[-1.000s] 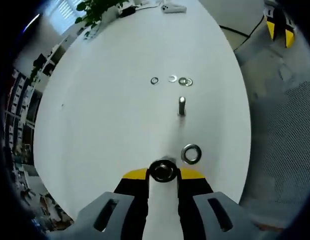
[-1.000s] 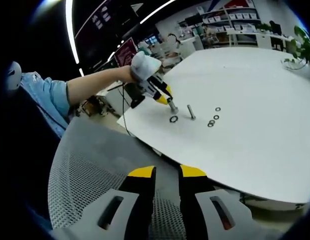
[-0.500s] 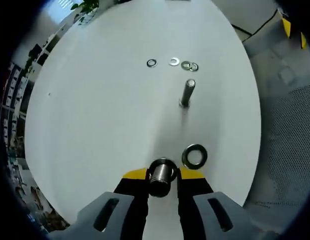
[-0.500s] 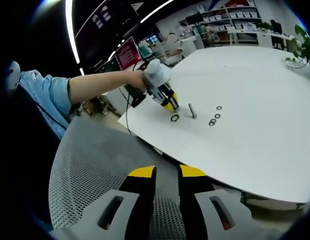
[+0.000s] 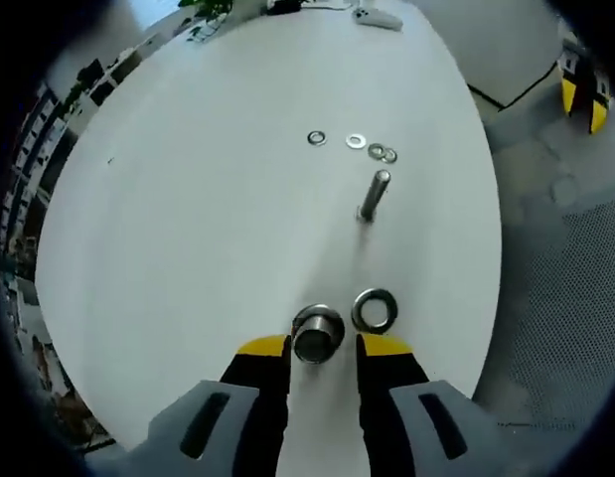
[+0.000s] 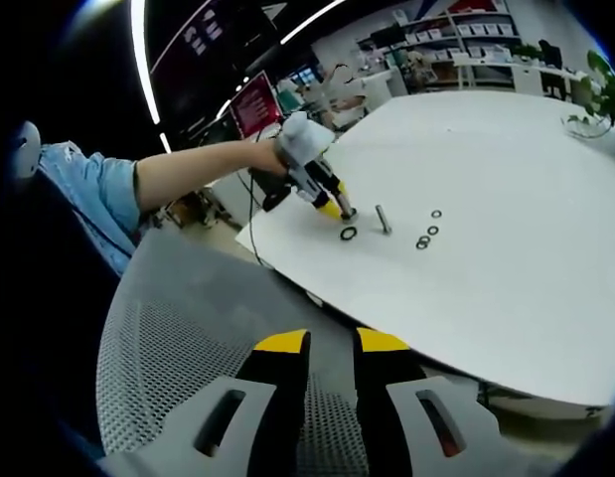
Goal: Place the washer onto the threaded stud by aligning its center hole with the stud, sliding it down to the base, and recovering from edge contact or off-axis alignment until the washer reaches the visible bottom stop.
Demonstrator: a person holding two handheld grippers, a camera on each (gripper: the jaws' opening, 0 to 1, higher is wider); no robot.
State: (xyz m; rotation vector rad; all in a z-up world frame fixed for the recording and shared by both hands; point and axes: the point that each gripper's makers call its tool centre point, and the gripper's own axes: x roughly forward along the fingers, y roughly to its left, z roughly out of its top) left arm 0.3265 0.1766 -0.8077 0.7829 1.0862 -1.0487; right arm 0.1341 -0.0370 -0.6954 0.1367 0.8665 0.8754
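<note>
The upright threaded stud (image 5: 374, 196) stands on the white table (image 5: 188, 219). A large washer (image 5: 375, 310) lies flat on the table between the stud and my left gripper (image 5: 322, 346). A short metal cylinder (image 5: 317, 333) stands just ahead of the yellow fingertips, with a sliver of table showing beside it; the jaws are slightly apart around it. In the right gripper view, the left gripper (image 6: 332, 207) touches down beside the washer (image 6: 348, 234) and stud (image 6: 383, 221). My right gripper (image 6: 330, 343) hovers over a mesh chair, jaws close together with nothing between them.
Several small washers (image 5: 356, 142) lie in a row beyond the stud. A grey mesh chair (image 6: 188, 348) stands at the table's near edge. A person's sleeved arm (image 6: 188, 169) reaches to the left gripper. The right gripper (image 5: 582, 91) shows past the table edge.
The left gripper's jaws have widened a little and drawn back, leaving the metal cylinder standing on the table next to the large washer. The right gripper has stayed still.
</note>
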